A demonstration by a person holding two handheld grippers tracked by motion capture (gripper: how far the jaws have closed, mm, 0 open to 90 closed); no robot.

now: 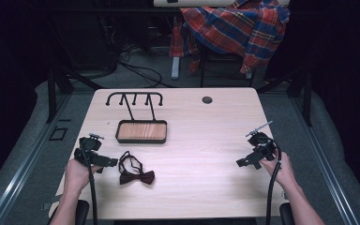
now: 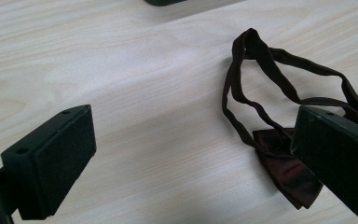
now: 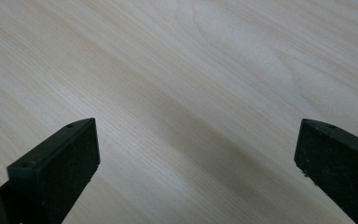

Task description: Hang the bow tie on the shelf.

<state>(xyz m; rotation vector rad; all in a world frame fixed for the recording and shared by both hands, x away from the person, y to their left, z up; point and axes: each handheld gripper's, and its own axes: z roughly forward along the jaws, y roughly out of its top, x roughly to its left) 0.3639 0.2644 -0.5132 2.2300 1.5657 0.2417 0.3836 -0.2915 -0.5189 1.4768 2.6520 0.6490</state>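
Observation:
A dark maroon bow tie [image 1: 136, 176] with its looped strap lies on the light wood table [image 1: 201, 140] near the front left. In the left gripper view the bow tie [image 2: 279, 163] sits to the right, its strap curling up toward the tray, partly hidden behind the right jaw. My left gripper [image 1: 111, 162] is just left of the tie, open, with nothing between its jaws [image 2: 193, 161]. My right gripper [image 1: 244, 161] hovers open over bare table at the front right [image 3: 196, 163].
A black stand with a wooden tray base [image 1: 141, 131] and a hooked top rail [image 1: 134, 97] stands behind the bow tie. A small round hole [image 1: 207, 100] marks the table's far side. A plaid shirt [image 1: 241, 26] hangs on a chair beyond the table.

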